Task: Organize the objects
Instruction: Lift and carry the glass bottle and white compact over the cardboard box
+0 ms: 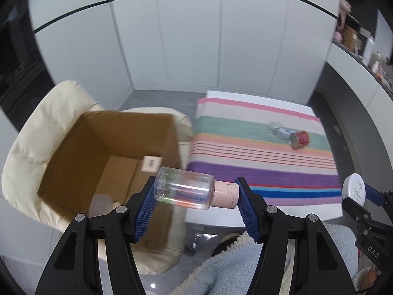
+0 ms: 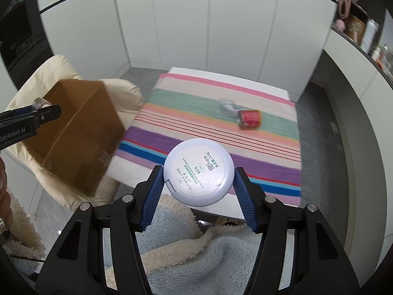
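A clear bottle (image 1: 183, 191) with a pale pink cap (image 1: 226, 195) is clamped end to end in the left tool (image 1: 196, 196), its long axis lying crosswise between the blue pads (image 1: 145, 211), base to the left and cap to the right. It is held in the air at the near right edge of an open cardboard box (image 1: 103, 152), in which a small white carton (image 1: 150, 164) is seen. The box is seated on a cream padded chair (image 1: 32, 147). A round white compact (image 2: 198, 172) is clamped by its rim in the right tool (image 2: 198, 186), its printed flat face turned toward the camera, above the near edge of the surface (image 2: 245, 83). The surface is white and covered by a striped cloth (image 2: 196, 123), on which a red-filled jar (image 2: 249, 119) lies on its side, touching a blurred clear item (image 2: 228, 107). White wall panels (image 2: 196, 24) are seen behind, grey flooring (image 2: 319, 135) beside, and a pale blue fleece garment (image 2: 208, 258) below the tools.
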The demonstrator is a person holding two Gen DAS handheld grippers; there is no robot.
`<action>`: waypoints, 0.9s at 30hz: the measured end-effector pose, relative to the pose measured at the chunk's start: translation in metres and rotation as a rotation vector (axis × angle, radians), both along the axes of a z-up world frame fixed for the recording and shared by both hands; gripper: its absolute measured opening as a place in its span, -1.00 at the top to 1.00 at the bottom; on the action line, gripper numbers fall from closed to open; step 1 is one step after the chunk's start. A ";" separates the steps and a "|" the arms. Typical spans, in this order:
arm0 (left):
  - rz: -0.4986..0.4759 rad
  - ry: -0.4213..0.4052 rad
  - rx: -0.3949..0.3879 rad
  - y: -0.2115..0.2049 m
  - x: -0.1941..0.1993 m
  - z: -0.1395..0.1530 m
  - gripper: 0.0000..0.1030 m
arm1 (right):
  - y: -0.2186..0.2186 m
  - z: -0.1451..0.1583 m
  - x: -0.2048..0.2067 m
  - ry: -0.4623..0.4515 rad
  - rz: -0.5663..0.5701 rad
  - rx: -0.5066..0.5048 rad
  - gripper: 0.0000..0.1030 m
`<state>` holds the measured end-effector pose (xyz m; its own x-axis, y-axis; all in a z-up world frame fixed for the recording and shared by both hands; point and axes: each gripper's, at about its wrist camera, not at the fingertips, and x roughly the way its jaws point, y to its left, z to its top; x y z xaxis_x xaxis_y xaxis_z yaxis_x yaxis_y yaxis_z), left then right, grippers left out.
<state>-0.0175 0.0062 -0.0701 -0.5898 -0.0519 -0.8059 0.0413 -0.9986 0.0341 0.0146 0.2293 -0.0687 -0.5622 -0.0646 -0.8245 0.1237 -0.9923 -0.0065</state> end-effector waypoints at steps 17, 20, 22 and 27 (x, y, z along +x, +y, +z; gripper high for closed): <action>0.298 -0.012 -0.008 -0.144 0.064 -0.008 -0.24 | -0.176 -0.008 0.005 -0.004 0.383 0.016 -0.17; 0.347 -0.019 -0.006 -0.168 0.079 -0.011 -0.24 | -0.212 -0.012 0.008 -0.011 0.454 0.015 -0.17; 0.381 -0.032 -0.002 -0.184 0.086 -0.014 -0.24 | -0.232 -0.018 0.010 -0.020 0.492 0.021 -0.17; 0.447 -0.082 0.050 -0.213 0.097 -0.025 -0.24 | -0.274 -0.030 0.016 -0.038 0.581 0.024 -0.17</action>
